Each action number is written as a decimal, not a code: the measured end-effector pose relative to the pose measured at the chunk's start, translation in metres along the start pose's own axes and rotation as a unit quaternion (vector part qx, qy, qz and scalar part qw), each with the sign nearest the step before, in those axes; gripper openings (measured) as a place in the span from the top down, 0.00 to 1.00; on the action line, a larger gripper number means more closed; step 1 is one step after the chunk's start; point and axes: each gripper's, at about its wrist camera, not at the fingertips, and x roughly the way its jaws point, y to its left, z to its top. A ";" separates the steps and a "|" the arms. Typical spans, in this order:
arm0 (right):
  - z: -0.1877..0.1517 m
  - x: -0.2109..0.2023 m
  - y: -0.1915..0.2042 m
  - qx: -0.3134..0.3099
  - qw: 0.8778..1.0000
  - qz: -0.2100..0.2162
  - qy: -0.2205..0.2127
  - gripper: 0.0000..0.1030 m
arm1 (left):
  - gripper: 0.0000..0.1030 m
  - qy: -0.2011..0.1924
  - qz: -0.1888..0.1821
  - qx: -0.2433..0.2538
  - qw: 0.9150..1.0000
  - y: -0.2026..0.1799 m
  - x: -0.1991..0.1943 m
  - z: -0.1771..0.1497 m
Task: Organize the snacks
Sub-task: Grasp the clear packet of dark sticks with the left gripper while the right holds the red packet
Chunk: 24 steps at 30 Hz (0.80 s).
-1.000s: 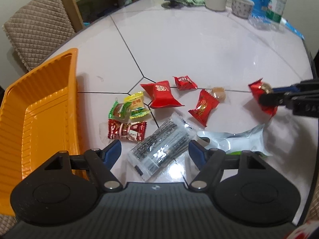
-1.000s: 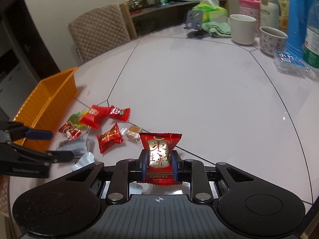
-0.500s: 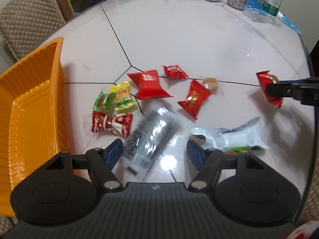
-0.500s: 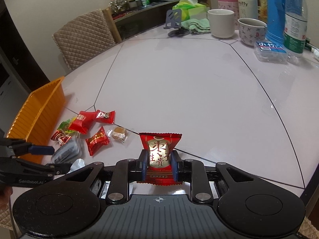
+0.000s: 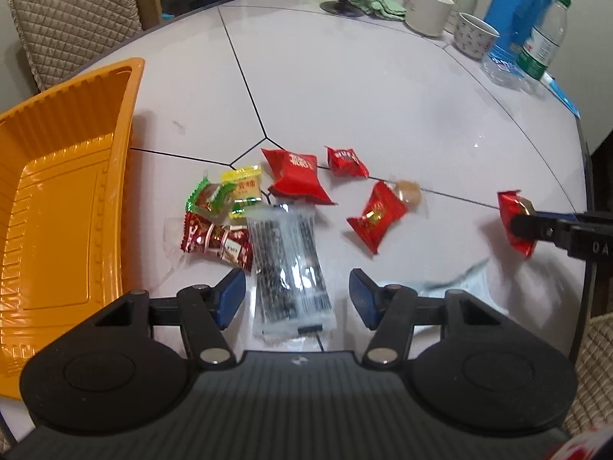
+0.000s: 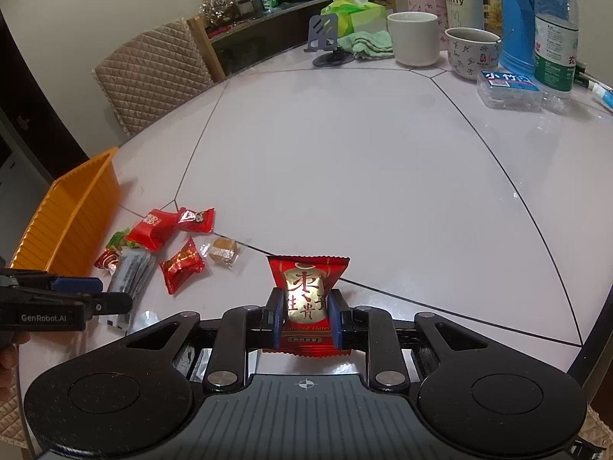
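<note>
A clear packet of dark snack lies on the white table, its near end between the blue pads of my left gripper. The jaws are closing, and the pads stand apart from the packet on both sides. My right gripper is shut on a red and gold candied-date packet, held upright just above the table. Several small wrapped snacks lie scattered beyond the clear packet. An empty orange tray sits at the left.
A silver wrapper lies under the left gripper's right finger. Cups, a water bottle, a blue jug, a clear box and a phone stand crowd the far table edge. A quilted chair stands behind the table.
The left gripper's jaws have narrowed around the clear packet, which has turned from slanted to pointing straight away. The right gripper still holds the red packet.
</note>
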 end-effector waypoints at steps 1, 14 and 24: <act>0.000 0.000 0.000 0.001 1.000 -0.001 -0.001 0.76 | 0.47 0.001 0.003 -0.001 1.000 -0.001 0.002 0.001; 0.000 -0.005 -0.002 0.013 1.000 -0.004 -0.003 0.76 | 0.65 0.007 0.021 -0.025 0.999 0.001 0.019 0.008; -0.003 -0.013 0.009 0.003 1.000 0.018 -0.001 0.76 | 0.67 -0.023 0.002 -0.064 0.998 0.010 -0.017 -0.009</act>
